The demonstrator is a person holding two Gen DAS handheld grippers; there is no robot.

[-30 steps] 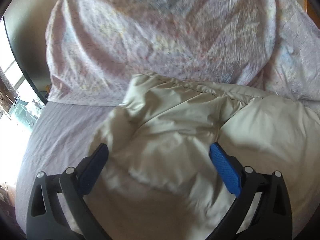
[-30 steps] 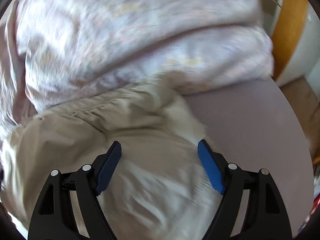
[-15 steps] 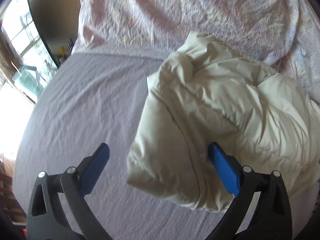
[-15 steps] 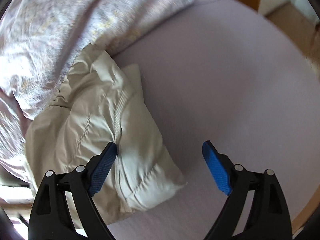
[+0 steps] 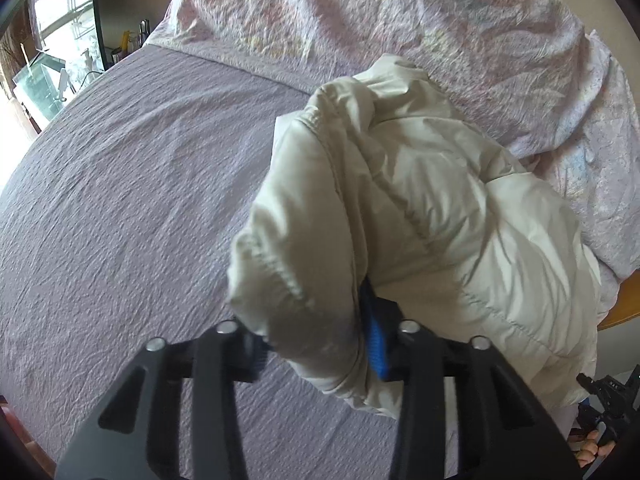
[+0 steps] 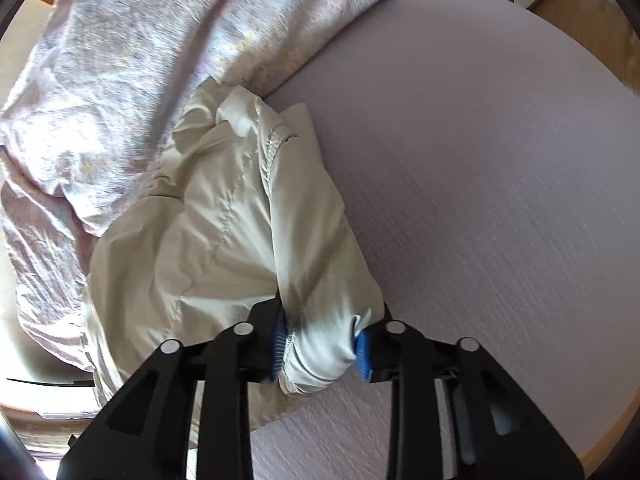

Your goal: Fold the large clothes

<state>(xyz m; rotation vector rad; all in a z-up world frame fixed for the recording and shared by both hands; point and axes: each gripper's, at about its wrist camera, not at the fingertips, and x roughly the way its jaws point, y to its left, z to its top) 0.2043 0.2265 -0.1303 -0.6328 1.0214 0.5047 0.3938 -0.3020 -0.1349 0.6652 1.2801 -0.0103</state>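
Observation:
A cream puffy jacket lies bunched on a bed with a lilac sheet. My left gripper is shut on the jacket's near corner, its blue pads mostly buried in the fabric. In the right wrist view the same jacket lies left of centre, and my right gripper is shut on a rolled edge or cuff of it, one blue pad on each side. The rest of the jacket trails back toward the duvet.
A crumpled pink floral duvet is heaped behind the jacket and also shows in the right wrist view. The lilac sheet spreads to the right. A window and clutter are at far left; wooden bed edge at right.
Both grippers were open over the jacket. They have pulled back and down to its near edge and closed on the fabric, one on each side.

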